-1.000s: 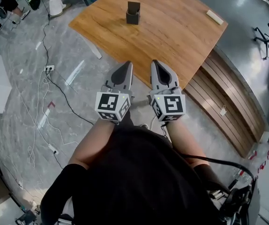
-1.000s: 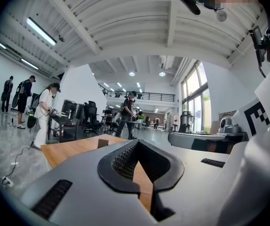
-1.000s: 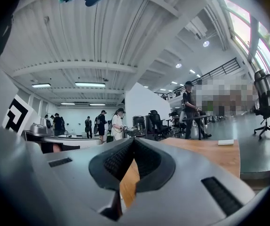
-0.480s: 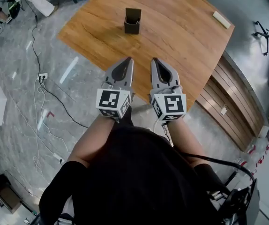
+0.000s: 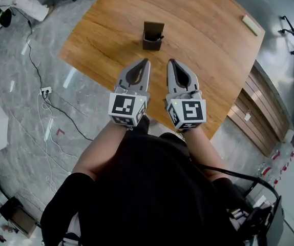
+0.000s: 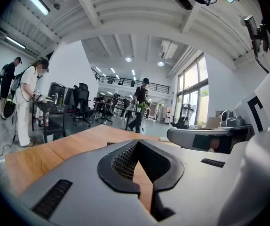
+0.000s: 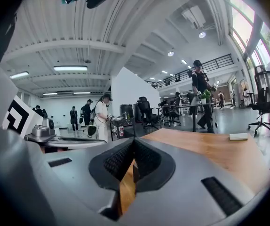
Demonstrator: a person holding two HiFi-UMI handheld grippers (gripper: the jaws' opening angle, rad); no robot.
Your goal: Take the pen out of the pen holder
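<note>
A dark square pen holder (image 5: 152, 35) stands on the round wooden table (image 5: 198, 24), with a pen (image 5: 159, 37) just showing at its right inside edge. My left gripper (image 5: 146, 61) and right gripper (image 5: 170, 61) are held side by side over the table's near part, a short way in front of the holder and not touching it. Both are shut with nothing between their jaws. In the left gripper view (image 6: 136, 143) and the right gripper view (image 7: 133, 140) the jaw tips meet, with only tabletop wood beyond them.
A small white block (image 5: 252, 24) lies near the table's far right edge and also shows in the right gripper view as a flat white block (image 7: 241, 136). Cables and a power strip (image 5: 43, 90) lie on the floor at left. Wooden slats (image 5: 252, 124) run along the right. People stand at desks (image 6: 26, 102) in the background.
The table and pen holder have come nearer in the head view. Both grippers now reach over the tabletop, closer to the holder, and stay shut.
</note>
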